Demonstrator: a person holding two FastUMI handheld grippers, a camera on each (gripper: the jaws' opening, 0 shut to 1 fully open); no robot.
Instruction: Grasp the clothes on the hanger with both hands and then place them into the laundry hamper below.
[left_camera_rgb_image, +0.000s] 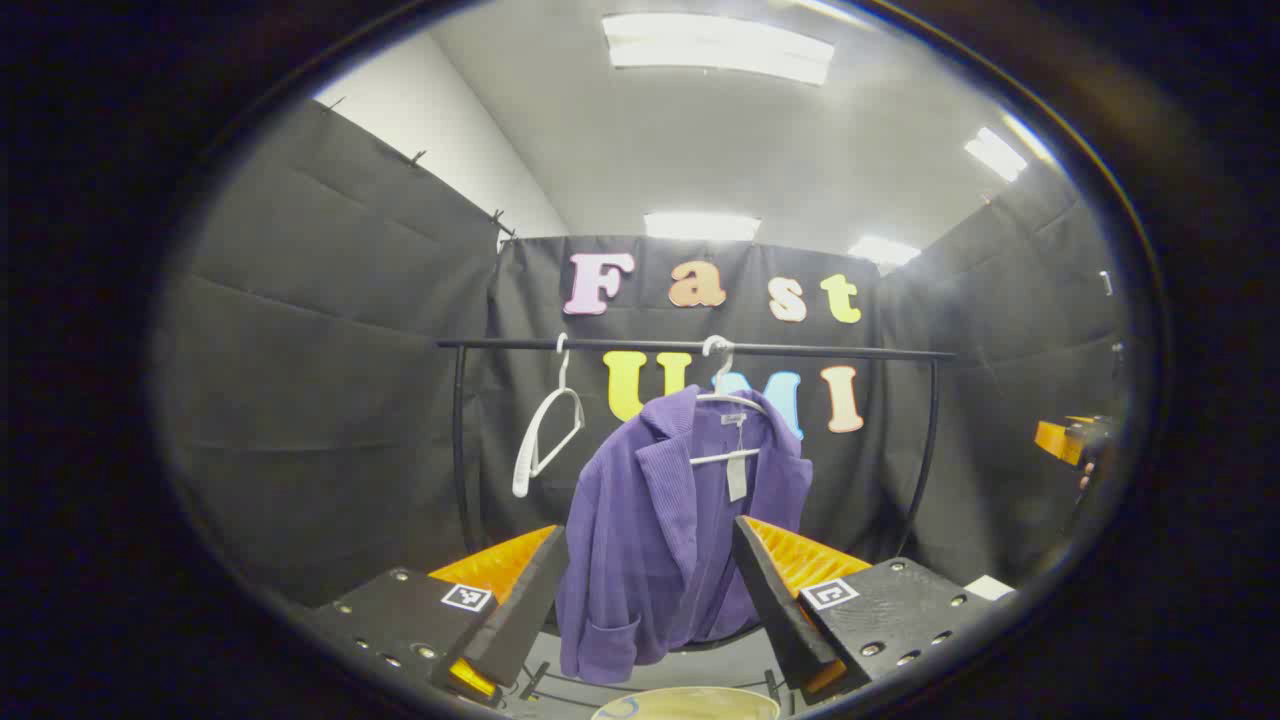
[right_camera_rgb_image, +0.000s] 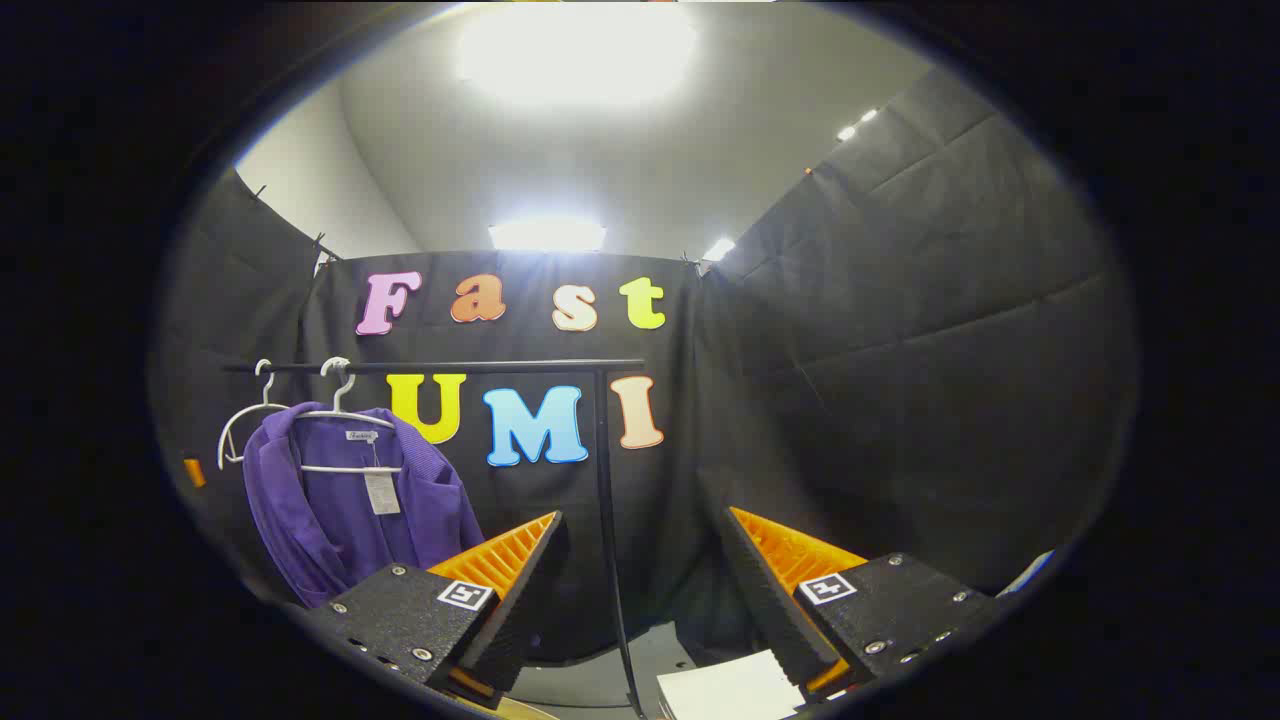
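The left gripper stands open before the black metal clothes rail, its fingers framing the purple ribbed jacket without touching it; the right gripper is open too, facing the rail's right upright post. The jacket hangs from the rail on a white plastic hanger, beside an empty white hanger to its left. Below the jacket shows the pale round rim of the laundry hamper.

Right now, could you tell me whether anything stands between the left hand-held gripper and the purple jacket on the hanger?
Nothing visible does. The left hand-held gripper is open and the purple jacket hangs straight ahead between its fingers, on a white hanger from the black rail.
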